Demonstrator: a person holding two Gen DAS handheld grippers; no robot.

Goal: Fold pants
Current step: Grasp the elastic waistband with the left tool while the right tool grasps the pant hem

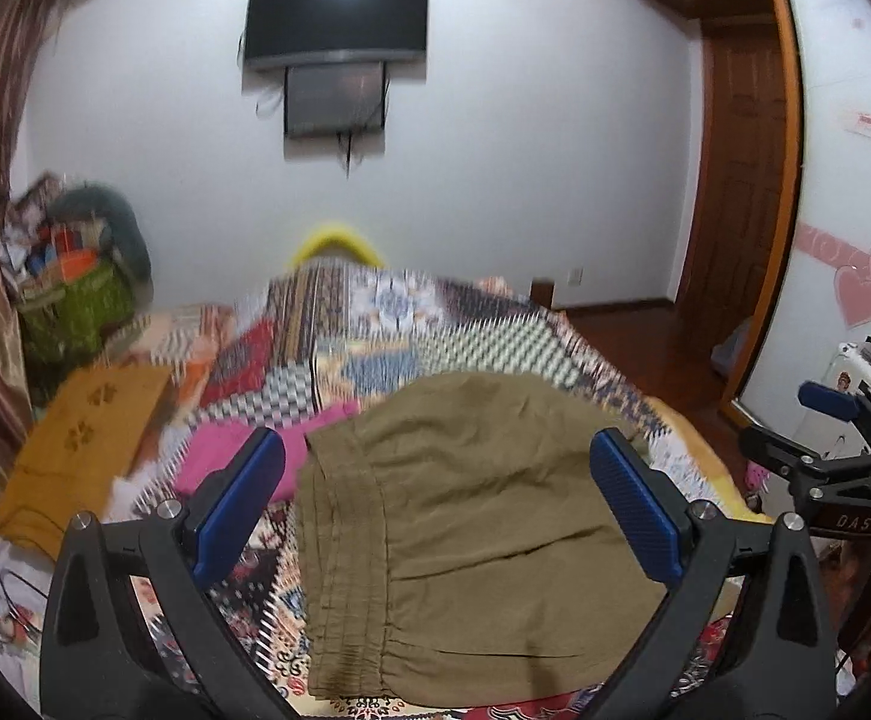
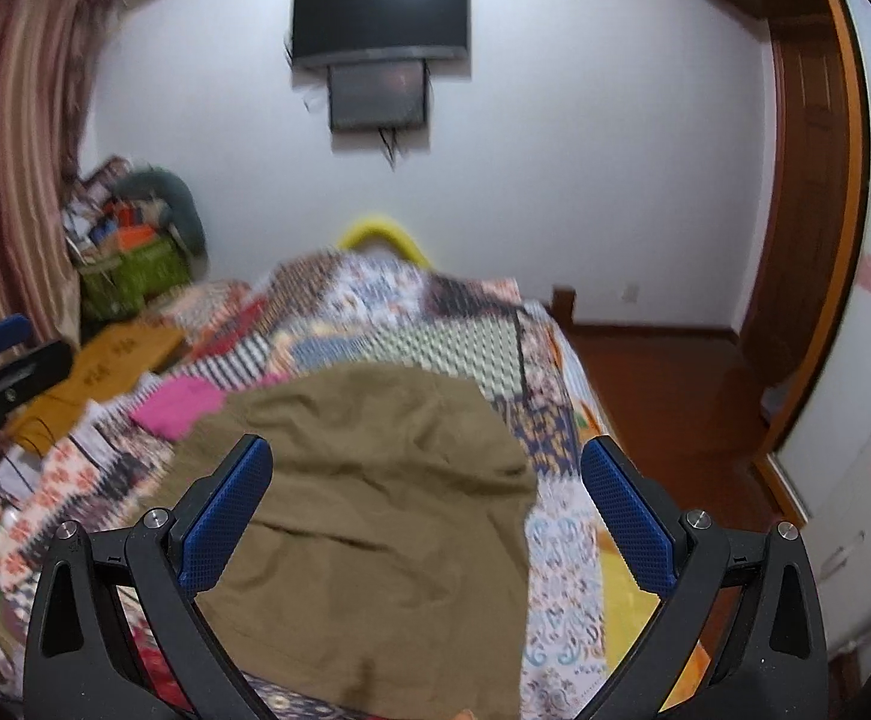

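Olive pants (image 1: 471,540) lie on the bed beneath both spread, empty tools (image 1: 435,504) (image 2: 426,516).

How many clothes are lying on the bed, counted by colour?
Olive-brown: 1, the pants
Pink: 1, a garment beside the pants
Mustard yellow: 1, a cloth with paw prints near the bed's left edge
Total: 3

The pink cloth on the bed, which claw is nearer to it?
Left. The left claw has the pink cloth right beside its left finger; the right claw sits farther right, over the olive pants.
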